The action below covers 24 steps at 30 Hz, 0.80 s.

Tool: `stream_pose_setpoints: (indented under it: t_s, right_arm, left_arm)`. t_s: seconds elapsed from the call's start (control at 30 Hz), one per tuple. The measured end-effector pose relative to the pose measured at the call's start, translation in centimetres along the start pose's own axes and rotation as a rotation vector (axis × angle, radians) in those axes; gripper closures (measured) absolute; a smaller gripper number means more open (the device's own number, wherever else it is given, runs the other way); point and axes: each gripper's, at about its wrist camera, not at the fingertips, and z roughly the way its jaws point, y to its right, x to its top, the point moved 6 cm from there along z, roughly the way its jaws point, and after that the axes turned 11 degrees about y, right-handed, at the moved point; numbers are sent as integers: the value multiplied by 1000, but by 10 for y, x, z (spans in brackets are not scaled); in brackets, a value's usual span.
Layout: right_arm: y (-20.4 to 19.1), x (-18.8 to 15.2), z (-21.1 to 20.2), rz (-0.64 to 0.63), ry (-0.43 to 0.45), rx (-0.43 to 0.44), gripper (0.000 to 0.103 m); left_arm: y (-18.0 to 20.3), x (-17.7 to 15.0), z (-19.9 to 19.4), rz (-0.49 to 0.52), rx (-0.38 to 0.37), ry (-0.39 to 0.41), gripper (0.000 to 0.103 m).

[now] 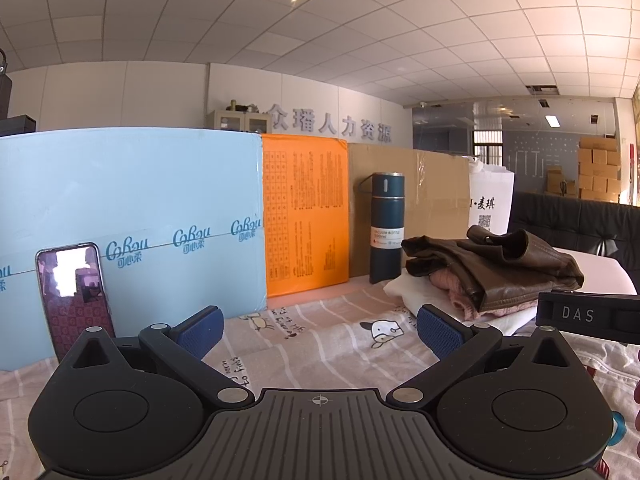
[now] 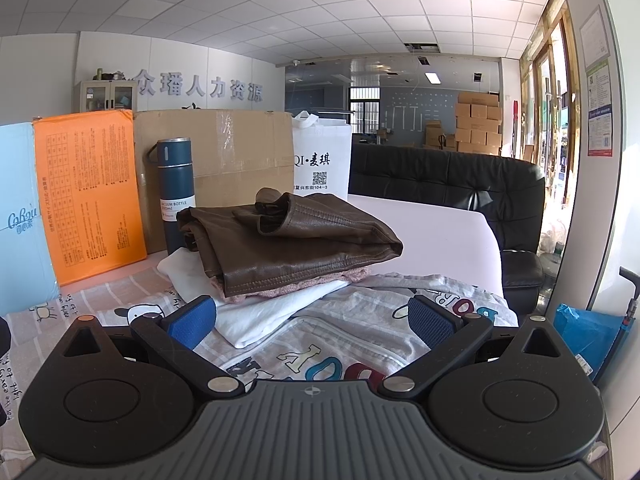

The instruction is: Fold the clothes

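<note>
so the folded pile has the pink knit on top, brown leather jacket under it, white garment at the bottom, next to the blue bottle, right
Not quite: the order of the top two is swapped. The brown leather jacket lies on top, the pink knit sits under it, and the white garment is at the bottom. The pile does stand next to the blue bottle. The right wrist view shows this most clearly.

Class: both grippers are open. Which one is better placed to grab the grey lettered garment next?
Right gripper: the grey lettered garment lies directly between its fingers; the left gripper faces only the patterned sheet.
</note>
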Motion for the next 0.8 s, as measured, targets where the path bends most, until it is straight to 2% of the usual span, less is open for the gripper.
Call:
stream_pose_setpoints:
  t_s: [0.8]
  right_arm:
    - [0, -7, 6, -10, -38, -20, 0]
  left_arm:
    - [-1, -1, 2, -8, -4, -6, 0]
